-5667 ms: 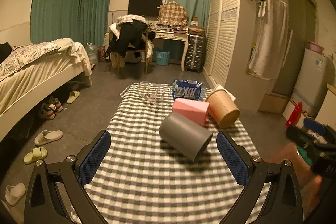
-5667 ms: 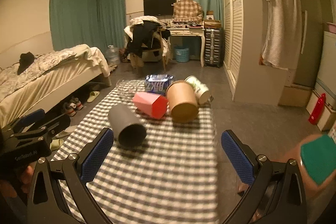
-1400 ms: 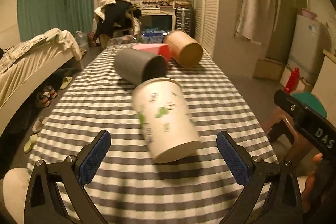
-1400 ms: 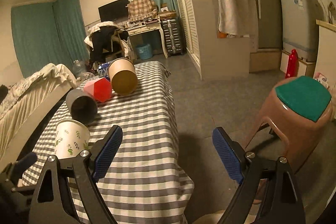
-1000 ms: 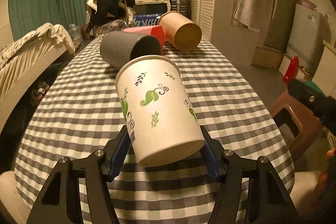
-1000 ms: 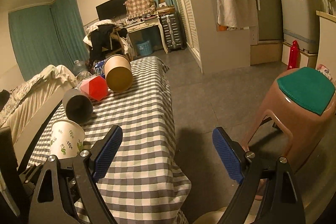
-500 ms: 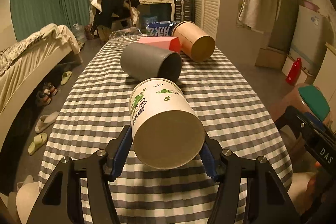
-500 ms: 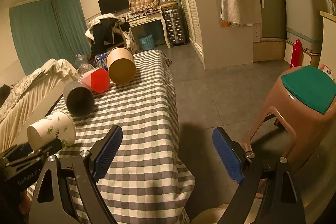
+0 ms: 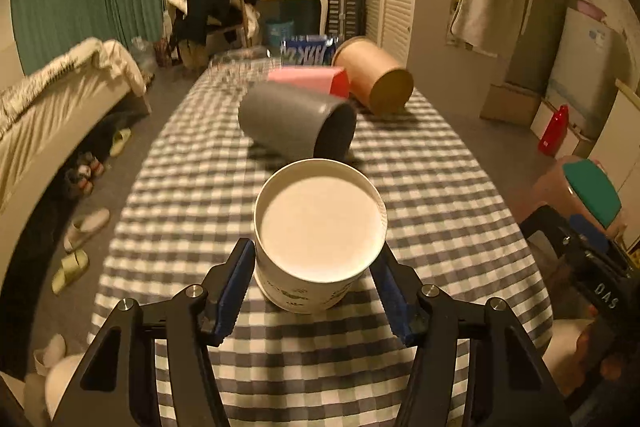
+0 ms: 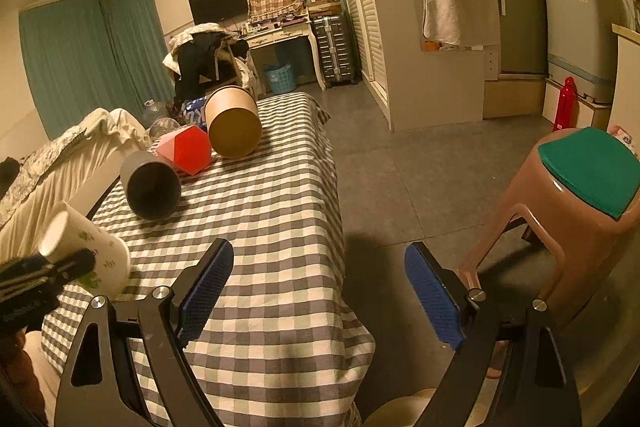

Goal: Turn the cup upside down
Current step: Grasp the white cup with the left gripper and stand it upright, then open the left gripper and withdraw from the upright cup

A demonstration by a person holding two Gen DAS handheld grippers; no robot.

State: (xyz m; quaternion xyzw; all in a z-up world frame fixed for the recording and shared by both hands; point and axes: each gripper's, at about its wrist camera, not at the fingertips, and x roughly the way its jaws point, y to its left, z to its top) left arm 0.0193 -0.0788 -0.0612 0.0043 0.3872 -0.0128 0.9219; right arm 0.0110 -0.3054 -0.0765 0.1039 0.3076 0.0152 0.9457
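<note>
Materials, dim warm light.
Paper cup (image 9: 320,239): matt white, printed wall. Tablecloth (image 9: 432,187): woven checked cloth. Left gripper (image 9: 318,287) pads: textured blue rubber, arms matt black plastic. Grey cup (image 9: 294,123): smooth matt.

The cup (image 9: 320,239) sits between the left gripper's (image 9: 316,287) fingers (image 9: 236,283), above the surface (image 9: 440,195); three containers lie behind it.

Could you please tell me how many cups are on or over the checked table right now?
3: the white paper cup held in the left gripper, the grey cup lying behind it, and the tan cup lying farther back.
</note>
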